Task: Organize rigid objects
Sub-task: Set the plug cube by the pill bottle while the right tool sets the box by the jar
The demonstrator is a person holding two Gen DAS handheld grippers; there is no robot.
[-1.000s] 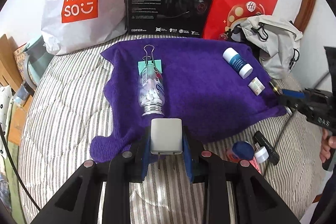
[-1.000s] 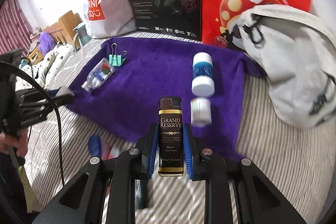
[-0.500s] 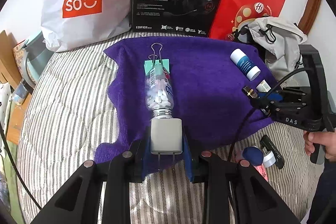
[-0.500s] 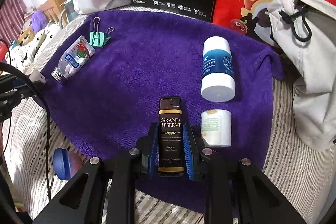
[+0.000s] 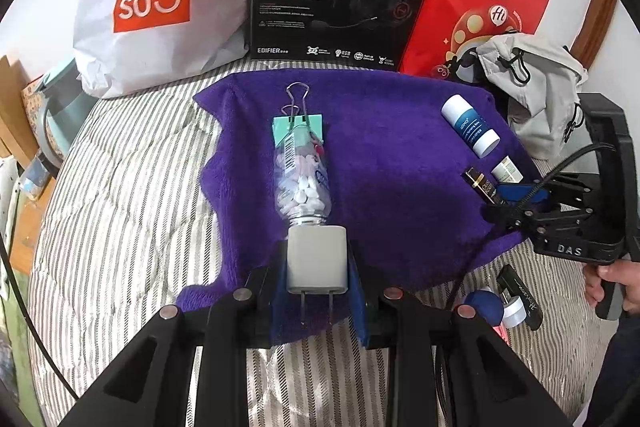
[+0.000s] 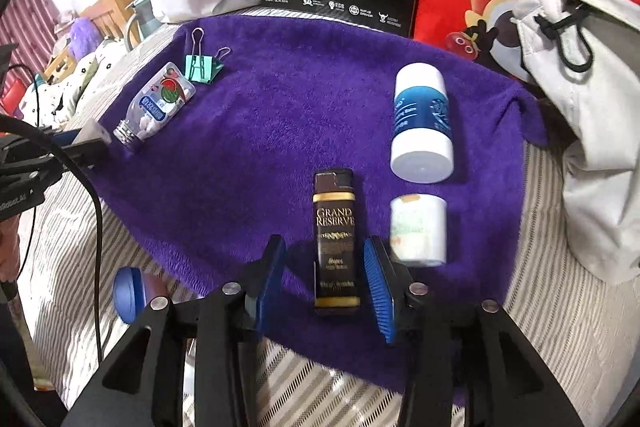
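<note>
lighter [image 6: 335,239]: lies on the purple towel [image 6: 280,115]; our right hand-held gripper [image 6: 326,273] is spread around it, so pulling out crooked could nudge it.
charger [image 5: 317,259]: our left hand-held gripper [image 5: 318,267] pinches it over the towel's near edge, right behind the pill bottle [image 5: 302,179]; dropping it might knock that rolling.

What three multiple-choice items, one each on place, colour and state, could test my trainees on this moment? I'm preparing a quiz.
1. Where does the lighter lie?
A. on the purple towel
B. on the striped sheet
C. inside the grey bag

2. What colour is the binder clip?
A. red
B. teal
C. black

3. How do the grippers stand?
A. both open
B. both shut on objects
C. left gripper shut on the white charger, right gripper open

Key: A, purple pile surrounds the lighter; B, its body is teal; C, pads press the charger's sides, while gaps flank the lighter.
</note>
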